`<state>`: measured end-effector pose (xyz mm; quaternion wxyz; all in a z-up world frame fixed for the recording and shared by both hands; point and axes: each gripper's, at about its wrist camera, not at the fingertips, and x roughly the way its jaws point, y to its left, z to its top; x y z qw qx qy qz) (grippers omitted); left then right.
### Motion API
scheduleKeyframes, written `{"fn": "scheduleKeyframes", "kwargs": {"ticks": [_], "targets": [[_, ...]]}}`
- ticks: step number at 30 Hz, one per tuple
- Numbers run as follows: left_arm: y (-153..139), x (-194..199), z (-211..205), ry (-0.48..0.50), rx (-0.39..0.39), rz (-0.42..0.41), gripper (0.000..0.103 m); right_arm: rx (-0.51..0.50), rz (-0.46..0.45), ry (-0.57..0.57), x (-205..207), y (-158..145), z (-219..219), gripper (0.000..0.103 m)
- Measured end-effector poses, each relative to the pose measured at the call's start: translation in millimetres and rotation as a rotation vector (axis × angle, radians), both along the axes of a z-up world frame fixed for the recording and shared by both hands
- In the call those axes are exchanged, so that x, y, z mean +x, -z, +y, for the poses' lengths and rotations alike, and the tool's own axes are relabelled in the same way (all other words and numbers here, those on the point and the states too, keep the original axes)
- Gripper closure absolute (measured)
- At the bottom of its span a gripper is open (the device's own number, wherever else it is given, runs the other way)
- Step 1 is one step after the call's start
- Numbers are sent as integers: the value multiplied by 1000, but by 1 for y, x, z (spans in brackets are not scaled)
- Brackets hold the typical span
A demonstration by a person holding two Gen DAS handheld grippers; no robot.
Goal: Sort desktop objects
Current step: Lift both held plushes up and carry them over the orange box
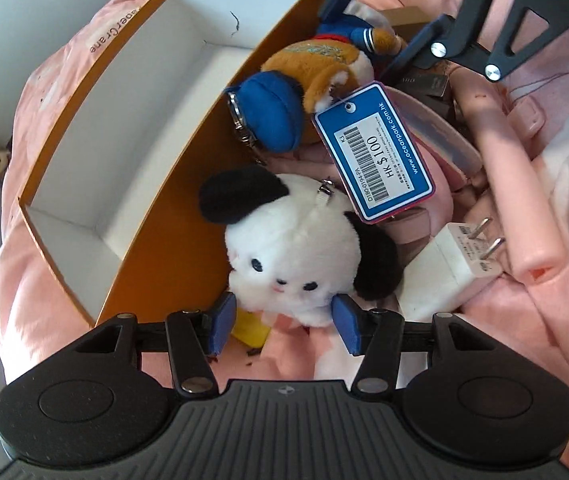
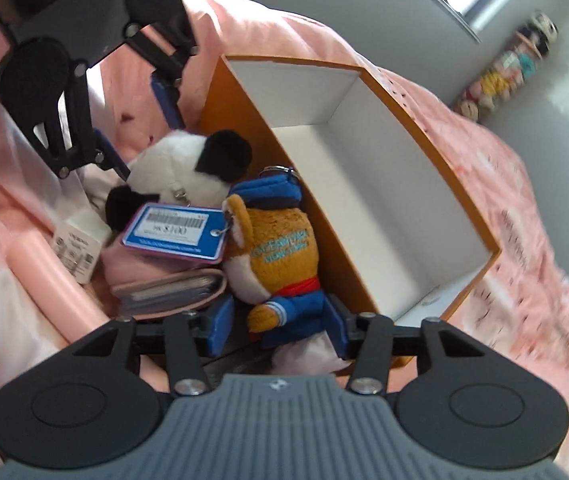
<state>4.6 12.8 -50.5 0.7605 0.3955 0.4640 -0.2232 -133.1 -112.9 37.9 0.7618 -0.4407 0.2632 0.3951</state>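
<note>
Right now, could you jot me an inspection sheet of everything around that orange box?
Surface: pink cloth, rumpled.
Job's things: orange box, nothing seen inside; white plush dog and brown plush in blue outfit lie beside it.
Clutter: white charger plug, blue price tag, pink card wallet.
Grippers: left gripper open around the dog; right gripper open around the brown plush.
Cables: nothing seen.
Surroundings: grey wall, row of small plush figures.

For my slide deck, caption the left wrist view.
Left gripper straddles a white plush dog beside an empty orange box.
</note>
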Motion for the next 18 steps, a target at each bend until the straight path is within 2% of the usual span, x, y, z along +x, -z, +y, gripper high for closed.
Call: {"fn": "scheduleKeyframes", "kwargs": {"ticks": [7, 11, 18], "targets": [[15, 9, 4, 60, 28, -17, 33, -80, -56, -76, 7, 15, 7, 50], [19, 21, 5, 67, 22, 0, 28, -66, -49, -68, 9, 19, 9, 51], [14, 33, 19, -13, -53, 8, 39, -9, -44, -31, 5, 17, 3, 57]]}}
